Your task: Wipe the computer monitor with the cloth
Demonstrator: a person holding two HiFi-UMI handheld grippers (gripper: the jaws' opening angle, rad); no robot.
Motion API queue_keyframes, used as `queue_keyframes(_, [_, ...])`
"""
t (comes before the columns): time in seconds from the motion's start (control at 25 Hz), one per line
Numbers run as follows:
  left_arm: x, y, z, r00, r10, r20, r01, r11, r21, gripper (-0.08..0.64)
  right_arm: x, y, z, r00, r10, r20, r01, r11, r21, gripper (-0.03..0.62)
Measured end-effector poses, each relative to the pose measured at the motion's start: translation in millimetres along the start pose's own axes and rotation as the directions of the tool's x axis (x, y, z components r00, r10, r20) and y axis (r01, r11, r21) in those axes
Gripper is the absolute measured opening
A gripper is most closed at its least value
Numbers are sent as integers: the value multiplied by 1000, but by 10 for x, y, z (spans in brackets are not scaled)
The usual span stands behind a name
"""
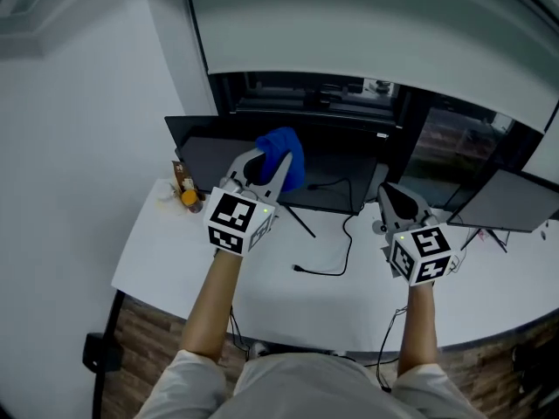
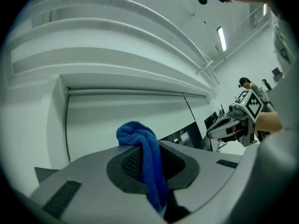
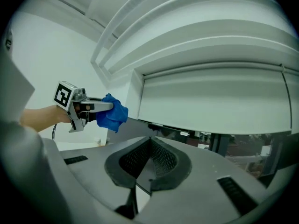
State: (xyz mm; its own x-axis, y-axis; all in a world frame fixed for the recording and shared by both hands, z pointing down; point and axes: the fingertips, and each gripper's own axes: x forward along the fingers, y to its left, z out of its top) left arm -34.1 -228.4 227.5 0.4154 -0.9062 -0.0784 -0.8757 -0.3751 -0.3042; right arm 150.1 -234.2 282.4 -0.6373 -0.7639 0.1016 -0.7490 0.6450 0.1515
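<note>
Monitor (image 1: 336, 160) stands at the far edge of the table (image 1: 175, 260), its dark screen running long from left to right and facing the person. Left gripper (image 1: 266, 168) is up in front of it, jaws clamped on the blue cloth (image 1: 281, 155), the wad bulging past the tips over the screen's upper left-centre. Touching or just off, I can't tell. So the screen lies directly beyond the cloth, most of it stretching away to the right. Right gripper (image 1: 397, 201), jaws pressed together on nothing, hangs nearer, by the screen's right end.
</note>
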Motion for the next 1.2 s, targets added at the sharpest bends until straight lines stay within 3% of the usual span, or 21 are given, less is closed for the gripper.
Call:
queue_keyframes(0.16, [-536,189,-147,997,73,-32,-72,997,41,55,113,443,90,997,74,14,-74,997,-37,12])
queue_keyframes(0.6, [-1553,461,-442,980,184,-70,-184,983,2,55,223,1200,143,986,169,8,-168,983,-69,12])
queue_keyframes(0.92, [-1740,416,-474,978,189,-91,-185,982,41,55,256,1520,108,976,219,-19,-219,970,-101,11])
queue_keyframes(1.2, [-1696,386,-561,982,156,-103,-154,988,30,55,348,1587,77,975,221,-36,-223,969,-105,11])
